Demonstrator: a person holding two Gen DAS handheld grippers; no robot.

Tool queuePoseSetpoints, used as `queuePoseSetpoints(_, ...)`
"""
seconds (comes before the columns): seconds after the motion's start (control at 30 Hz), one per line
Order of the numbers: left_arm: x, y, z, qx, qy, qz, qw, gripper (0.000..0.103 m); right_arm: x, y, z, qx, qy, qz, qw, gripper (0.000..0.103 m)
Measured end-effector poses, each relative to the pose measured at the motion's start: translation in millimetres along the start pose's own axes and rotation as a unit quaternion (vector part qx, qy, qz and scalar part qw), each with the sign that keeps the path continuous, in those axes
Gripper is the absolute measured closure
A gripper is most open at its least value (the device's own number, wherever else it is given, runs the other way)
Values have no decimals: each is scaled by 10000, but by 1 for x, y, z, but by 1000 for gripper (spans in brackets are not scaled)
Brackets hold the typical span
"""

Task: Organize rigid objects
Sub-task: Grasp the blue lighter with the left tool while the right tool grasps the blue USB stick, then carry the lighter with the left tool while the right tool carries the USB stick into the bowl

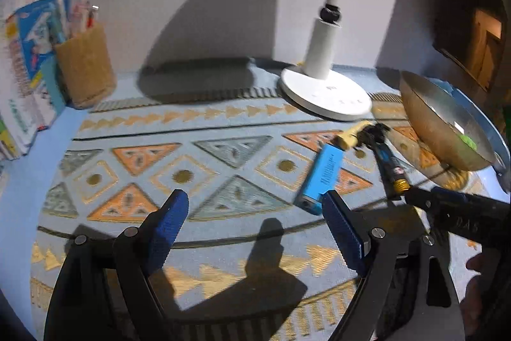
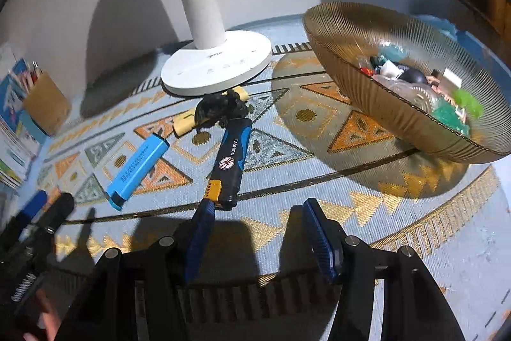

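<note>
blue pads line both claws, and both stand open with nothing between them. the left gripper [image 1: 254, 208] hovers over the patterned mat [image 1: 191, 168], its right pad just beside the light blue lighter [image 1: 321, 178]. the right gripper [image 2: 258, 213] hangs near the yellow end of the black and blue lighter [image 2: 228, 163], which lies on the mat by a dark toy figure [image 2: 220, 109]. a ribbed glass bowl [image 2: 367, 98] of small items sits to the right, beside the white lamp base [image 2: 217, 66].
</note>
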State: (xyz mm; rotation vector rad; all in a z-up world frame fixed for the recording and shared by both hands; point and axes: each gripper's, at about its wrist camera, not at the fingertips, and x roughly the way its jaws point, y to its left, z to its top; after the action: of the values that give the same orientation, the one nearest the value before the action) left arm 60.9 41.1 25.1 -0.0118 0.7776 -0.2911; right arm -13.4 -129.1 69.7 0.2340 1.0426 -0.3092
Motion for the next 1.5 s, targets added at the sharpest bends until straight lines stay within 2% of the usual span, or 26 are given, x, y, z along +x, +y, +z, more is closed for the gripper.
queuePoseSetpoints(0.1, 8, -10, 5, 130, 344, -243, 9990, 19, 0, 7, 8, -148, -27, 126, 9998, 48)
queuePoseSetpoints(0.2, 15, -20, 11, 250, 715, -725, 9945, 19, 5, 15, 18, -209, 12, 268, 9994, 48)
queuePoseSetpoints(0.33, 23, -34, 20, 648, 639, -468, 9947, 20, 16, 20, 26, -167, 21, 278, 9995, 48)
queuePoseSetpoints(0.4, 33, -39, 22, 730, 749, -518, 9932, 29, 20, 22, 26, -187, 51, 301, 9994, 48)
queuePoseSetpoints(0.63, 56, -47, 19, 870, 925, -488, 9907, 35, 29, 26, 27, -434, 166, 231, 9987, 48)
queuePoseSetpoints(0.73, 59, -51, 19, 953, 905, -376, 9906, 41, 31, 28, 28, -515, 148, 100, 9985, 56)
queuePoseSetpoints(0.8, 61, -54, 21, 972, 947, -287, 9903, 43, 31, 25, 28, -553, 157, 79, 9983, 71)
queuePoseSetpoints(0.83, 62, -54, 21, 967, 950, -251, 9905, 46, 31, 25, 28, -585, 158, 56, 9981, 75)
queuePoseSetpoints(0.87, 61, -54, 22, 968, 938, -227, 9906, 53, 30, 23, 28, -607, 164, 79, 9980, 78)
queuePoseSetpoints(0.9, 61, -55, 23, 988, 898, -222, 9908, 67, 29, 21, 28, -615, 183, 133, 9979, 78)
queuePoseSetpoints(0.93, 60, -57, 23, 1014, 885, -219, 9907, 74, 28, 18, 28, -611, 217, 203, 9977, 78)
queuePoseSetpoints(1.03, 59, -57, 23, 1009, 930, -191, 9904, 78, 24, 8, 26, -588, 300, 340, 9972, 78)
queuePoseSetpoints(1.13, 51, -56, 18, 883, 1005, -270, 9906, 82, 12, -3, 16, -831, 374, 554, 9943, 78)
queuePoseSetpoints(1.23, 27, -62, 4, 886, 966, -567, 9897, 82, -7, -11, -6, -1242, 386, 830, 9880, 78)
queuePoseSetpoints(1.37, 3, -77, -18, 995, 948, -824, 9871, 82, -34, -28, -37, -1757, 208, 716, 9816, 78)
queuePoseSetpoints(1.5, -4, -92, -38, 882, 1298, -1061, 9819, 82, -47, -60, -53, -1585, 376, 711, 9841, 78)
